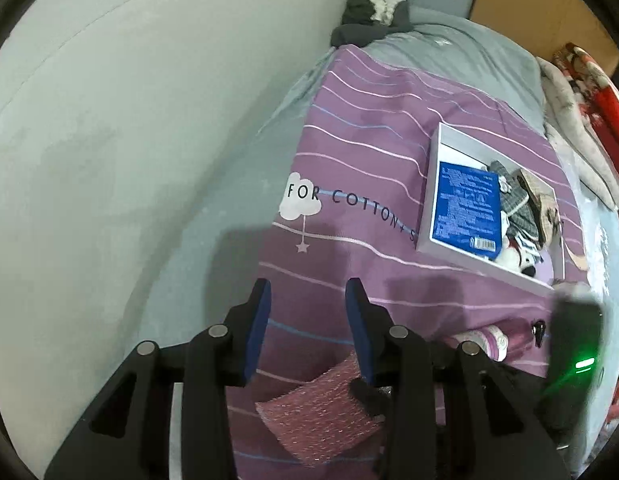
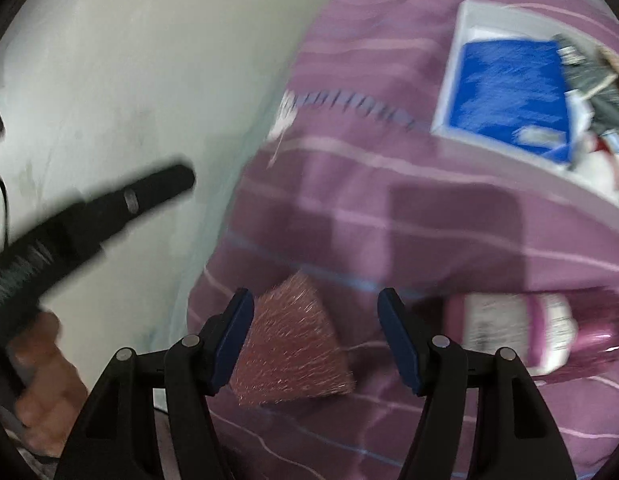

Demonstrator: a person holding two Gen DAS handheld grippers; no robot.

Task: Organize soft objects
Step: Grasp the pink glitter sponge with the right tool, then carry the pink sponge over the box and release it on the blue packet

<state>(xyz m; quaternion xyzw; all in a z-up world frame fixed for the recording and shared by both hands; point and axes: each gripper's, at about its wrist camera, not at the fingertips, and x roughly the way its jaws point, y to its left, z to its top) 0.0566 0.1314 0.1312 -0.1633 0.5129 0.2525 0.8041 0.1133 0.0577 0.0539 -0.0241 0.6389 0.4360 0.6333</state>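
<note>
A pink glittery scouring pad [image 1: 319, 412] lies on the purple striped quilt [image 1: 369, 152] just below my open, empty left gripper [image 1: 308, 290]. In the right wrist view the pad [image 2: 287, 344] lies between and just beyond the fingers of my open, empty right gripper [image 2: 315, 298]; this view is blurred. A pink and white bottle [image 2: 525, 330] lies on the quilt to the right, also in the left wrist view [image 1: 487, 340]. A white tray [image 1: 445, 152] farther right holds a blue packet [image 1: 465, 210], grey checked fabric [image 1: 517, 204] and a white plush toy [image 1: 517, 258].
A pale wall [image 1: 109, 160] runs along the quilt's left side. A grey blanket [image 1: 449, 44] with a dark bundle [image 1: 373, 16] lies at the far end. White and red bedding [image 1: 581, 112] lies at the right. The right gripper body [image 1: 575, 356] shows in the left wrist view, the left one [image 2: 89, 216] in the right.
</note>
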